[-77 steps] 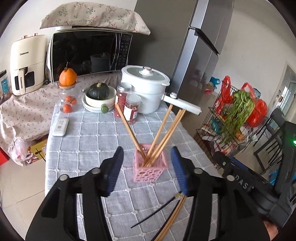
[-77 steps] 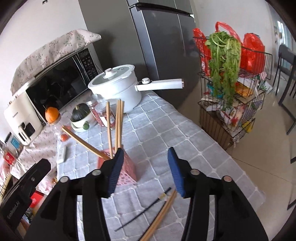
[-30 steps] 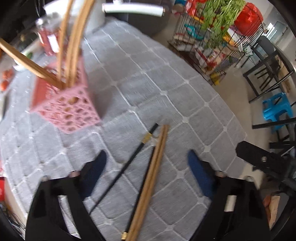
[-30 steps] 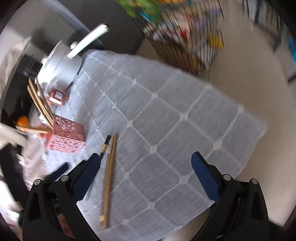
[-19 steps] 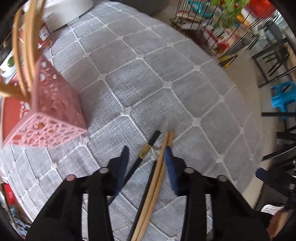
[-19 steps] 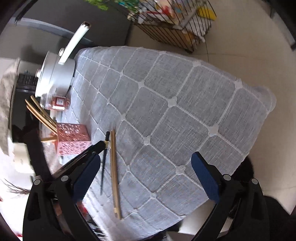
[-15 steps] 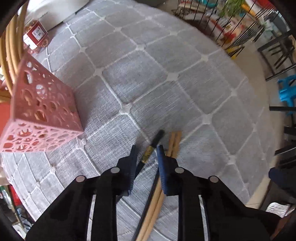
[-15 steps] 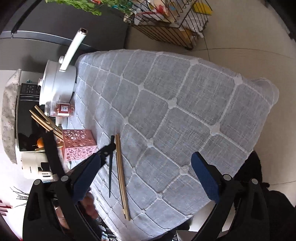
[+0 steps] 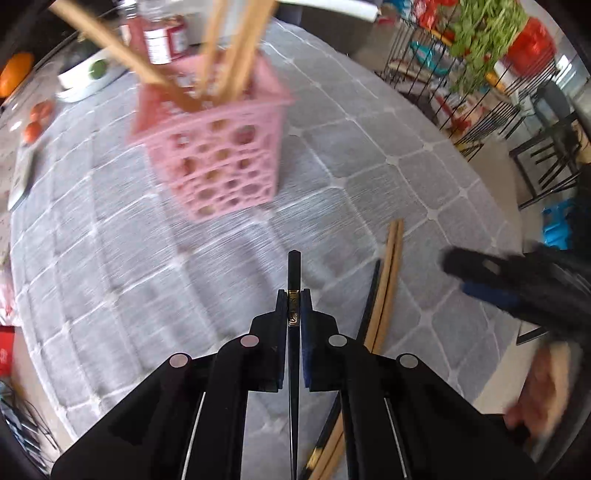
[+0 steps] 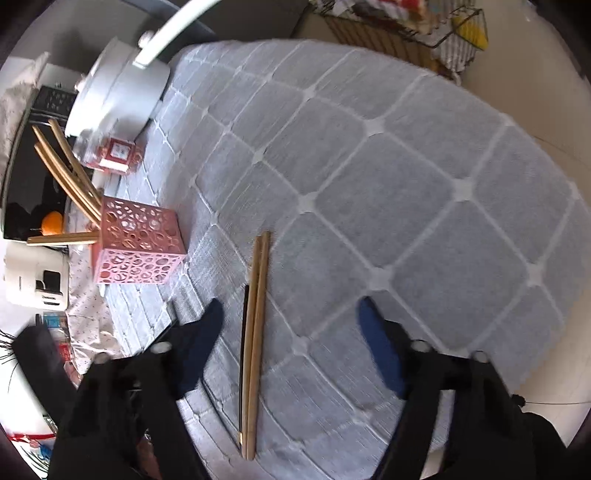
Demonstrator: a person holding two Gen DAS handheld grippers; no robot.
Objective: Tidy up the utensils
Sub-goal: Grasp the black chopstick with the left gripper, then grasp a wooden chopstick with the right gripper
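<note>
The right hand-held gripper (image 10: 290, 328) is wide open above two wooden chopsticks (image 10: 257, 325) lying on the counter (image 10: 388, 184), near a pink basket (image 10: 138, 242).

No lettering can be read anywhere (the jar (image 9: 162, 35) label is blurred).

The left gripper (image 9: 294, 295) is matte black plastic, its two fingers (image 9: 281, 306) widening behind the tips into angular, stepped arms. Four round, pale, flat pivot caps sit on those arms, two behind each finger. A thin silvery rod runs along each arm further back. The inner finger faces carry dark blue pads. The right gripper (image 10: 291, 332) has the same black body, with blue-padded fingers (image 10: 373, 332) and small grey pivot caps behind them.
</note>
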